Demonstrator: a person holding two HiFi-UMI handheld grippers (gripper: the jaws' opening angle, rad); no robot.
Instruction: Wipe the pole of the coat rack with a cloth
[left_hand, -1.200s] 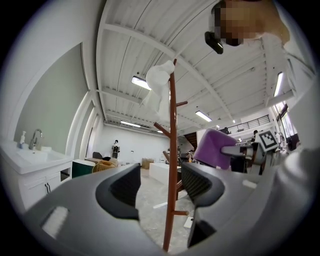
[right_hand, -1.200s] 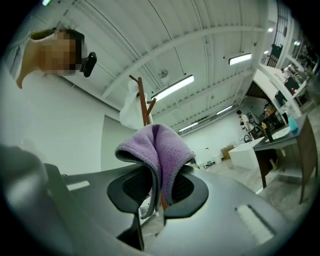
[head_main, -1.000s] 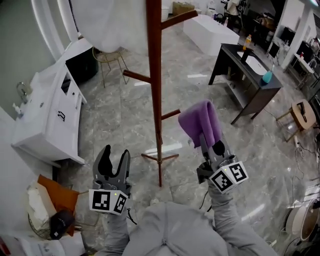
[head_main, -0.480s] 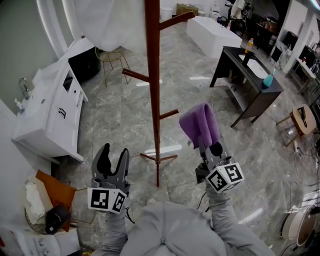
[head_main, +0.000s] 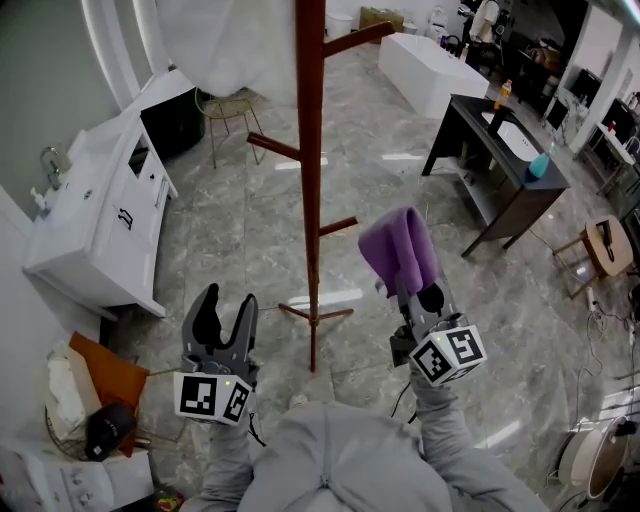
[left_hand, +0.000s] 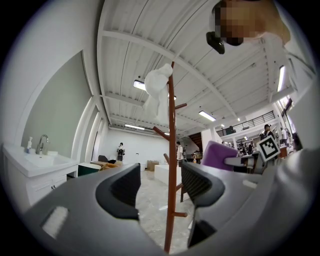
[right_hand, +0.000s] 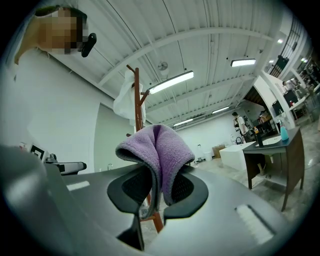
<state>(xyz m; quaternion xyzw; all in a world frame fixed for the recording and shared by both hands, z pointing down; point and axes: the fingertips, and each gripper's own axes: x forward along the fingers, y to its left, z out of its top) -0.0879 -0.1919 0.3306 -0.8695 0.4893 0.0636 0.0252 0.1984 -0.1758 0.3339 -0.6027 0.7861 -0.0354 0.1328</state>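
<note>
Grey marble floor (head_main: 230, 250), pole (head_main: 311, 200) upright in the middle. Right of pole: right gripper (right_hand: 159, 186) clamped on folded cloth (head_main: 400, 250), not yet touching wood. Left of pole: left gripper (head_main: 226, 312) spread wide, empty. Likely to snag on pegs (head_main: 275, 150) (could rock the stand or tug cloth loose). Open floor all round pole; desk (head_main: 500, 160) well right.

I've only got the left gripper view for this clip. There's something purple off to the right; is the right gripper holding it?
Observer: Yes, the right gripper view shows the right gripper shut on a folded purple cloth.
Operator: Is the cloth on the pole yet?
Observer: No; in the head view the cloth sits right of the pole, with floor showing between them.
</note>
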